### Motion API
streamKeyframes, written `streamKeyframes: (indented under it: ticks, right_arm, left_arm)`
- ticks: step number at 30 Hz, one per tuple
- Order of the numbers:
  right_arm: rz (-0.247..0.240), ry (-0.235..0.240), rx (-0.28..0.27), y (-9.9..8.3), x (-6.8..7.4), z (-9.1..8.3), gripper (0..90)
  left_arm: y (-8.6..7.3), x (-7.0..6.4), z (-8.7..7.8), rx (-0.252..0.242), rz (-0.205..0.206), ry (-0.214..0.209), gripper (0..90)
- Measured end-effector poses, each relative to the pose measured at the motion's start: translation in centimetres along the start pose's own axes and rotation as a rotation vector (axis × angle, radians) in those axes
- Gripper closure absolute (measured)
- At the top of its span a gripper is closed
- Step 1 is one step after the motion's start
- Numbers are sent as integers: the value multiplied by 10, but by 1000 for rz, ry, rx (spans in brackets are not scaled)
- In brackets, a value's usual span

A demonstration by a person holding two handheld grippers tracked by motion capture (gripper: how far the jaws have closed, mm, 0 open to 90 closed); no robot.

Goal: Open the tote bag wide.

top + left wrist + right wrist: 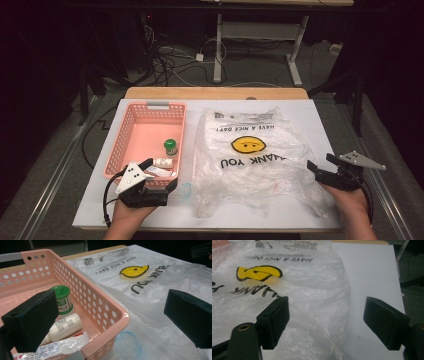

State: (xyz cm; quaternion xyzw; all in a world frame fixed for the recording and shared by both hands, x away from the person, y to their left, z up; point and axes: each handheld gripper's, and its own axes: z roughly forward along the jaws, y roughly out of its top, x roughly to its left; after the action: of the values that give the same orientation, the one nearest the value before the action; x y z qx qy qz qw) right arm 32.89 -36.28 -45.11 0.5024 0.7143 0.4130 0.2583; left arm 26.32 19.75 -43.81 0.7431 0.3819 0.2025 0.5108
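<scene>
I have the left gripper (161, 175) low in the left part of the high view, its jaws spread wide and gripping nothing, poised over the near right corner of the pink plastic basket (123, 131). The basket is rectangular, with walls perforated by round holes. Inside it, in my left gripper view, stand a small jar with a green lid (61, 299), a white cylindrical bottle (65, 325) lying on its side, and a crinkled foil-like packet (53, 348) at the near wall. Just right of the basket, in the middle of the frame, lies the thin, wrinkled, translucent plastic bag (255, 160), printed with a yellow smiley face (247, 144) and black lettering, flat on the smooth white tabletop (325, 120). My right gripper (321, 163) sits at the lower right, jaws spread and empty, at the bag's right edge.
</scene>
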Motion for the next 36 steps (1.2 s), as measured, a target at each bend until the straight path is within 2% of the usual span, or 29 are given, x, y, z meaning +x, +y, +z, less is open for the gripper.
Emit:
streamKeyframes:
  ticks: [7, 9, 13, 20, 21, 24, 28, 32, 33, 35, 36]
  right_arm:
    - [77, -21, 84, -7, -15, 11, 380]
    - [100, -11, 94, -7, -18, 14, 406]
    - [101, -4, 114, -3, -21, 23, 426]
    - [92, 7, 157, 1, -25, 40, 371]
    - [70, -2, 172, 2, -24, 45, 362]
    - [60, -3, 207, 2, -24, 52, 353]
    - [40, 9, 216, 2, -21, 51, 423]
    - [7, 9, 218, 1, -19, 50, 536]
    - [7, 9, 218, 1, -19, 50, 536]
    - [-4, 22, 217, 0, -18, 49, 639]
    - [-4, 22, 217, 0, -18, 49, 639]
  left_arm:
    - [0, -1, 1, 3, 3, -3, 0]
    - [0, -1, 1, 2, 2, -4, 0]
    - [0, -1, 1, 3, 3, -5, 0]
    - [-1, -2, 2, 8, 2, -8, 0]
    - [-1, -3, 2, 9, 3, -8, 0]
    - [-1, -3, 2, 13, 6, -8, 0]
    - [-2, -3, 2, 12, 2, -7, 0]
    - [-2, -4, 0, 8, 0, -7, 0]
    - [-2, -4, -1, 8, 1, -7, 0]
    - [-2, -3, -1, 6, -1, -6, 0]
    - [-2, -3, -2, 5, -3, -5, 0]
